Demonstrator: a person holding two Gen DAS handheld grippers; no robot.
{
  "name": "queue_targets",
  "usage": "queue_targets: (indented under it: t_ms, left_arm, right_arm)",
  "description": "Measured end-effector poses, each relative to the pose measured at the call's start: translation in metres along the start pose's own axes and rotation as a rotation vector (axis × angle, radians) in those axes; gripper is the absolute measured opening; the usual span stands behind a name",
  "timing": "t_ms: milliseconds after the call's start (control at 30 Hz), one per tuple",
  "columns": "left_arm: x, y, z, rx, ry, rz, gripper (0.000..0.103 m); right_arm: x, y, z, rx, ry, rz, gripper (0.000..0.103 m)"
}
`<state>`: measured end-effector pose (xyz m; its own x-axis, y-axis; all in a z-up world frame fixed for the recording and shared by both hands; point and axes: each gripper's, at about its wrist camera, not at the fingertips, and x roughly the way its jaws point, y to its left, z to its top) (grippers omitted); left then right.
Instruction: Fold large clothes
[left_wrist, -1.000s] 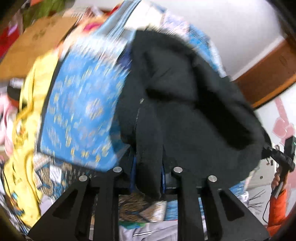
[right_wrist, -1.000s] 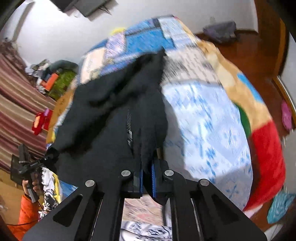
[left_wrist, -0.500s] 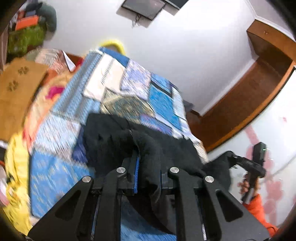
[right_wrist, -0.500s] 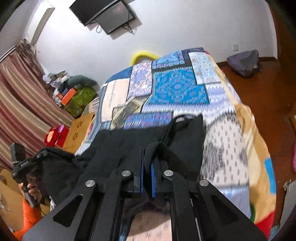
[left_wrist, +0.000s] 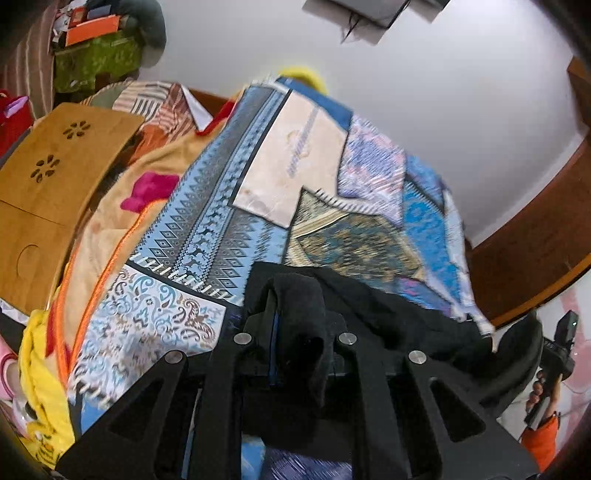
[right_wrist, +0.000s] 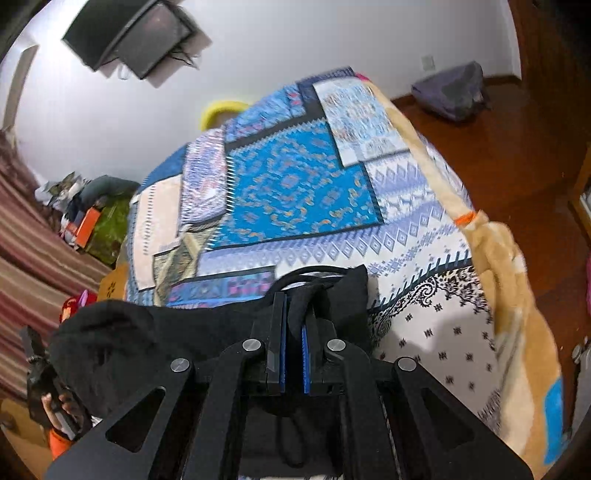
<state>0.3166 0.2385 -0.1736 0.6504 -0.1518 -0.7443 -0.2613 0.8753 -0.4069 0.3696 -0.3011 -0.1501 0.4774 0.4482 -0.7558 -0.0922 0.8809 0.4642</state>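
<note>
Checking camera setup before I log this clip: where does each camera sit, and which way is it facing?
Left wrist: on the left gripper, looking down its fingers over the black garment and patchwork bedspread; the other hand shows far right.
Right wrist: on the right gripper, facing the same bed; the other hand shows lower left.
Shared: garment, bedspread, wall screen.

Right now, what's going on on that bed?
A person holds a gripper in each hand, folding a black garment over a patchwork quilt. The left gripper and the right gripper are each clamped on a bunch of its fabric. The garment hangs between them at the quilt's near edge, not laid flat.
</note>
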Motion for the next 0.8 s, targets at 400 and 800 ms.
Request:
queue_targets:
  t_ms: [400, 800]
  left_arm:
    - [0.061, -0.003, -0.002, 0.091, 0.073, 0.144, 0.027]
    - [0.017, -0.009, 0.003, 0.182, 0.042, 0.271, 0.056]
  right_arm:
    - [0.002, -0.006, -0.003, -0.120, 0.095, -0.056, 0.009]
    - [-0.040, 0.001, -0.014, -0.159, 0.081, -0.103, 0.011]
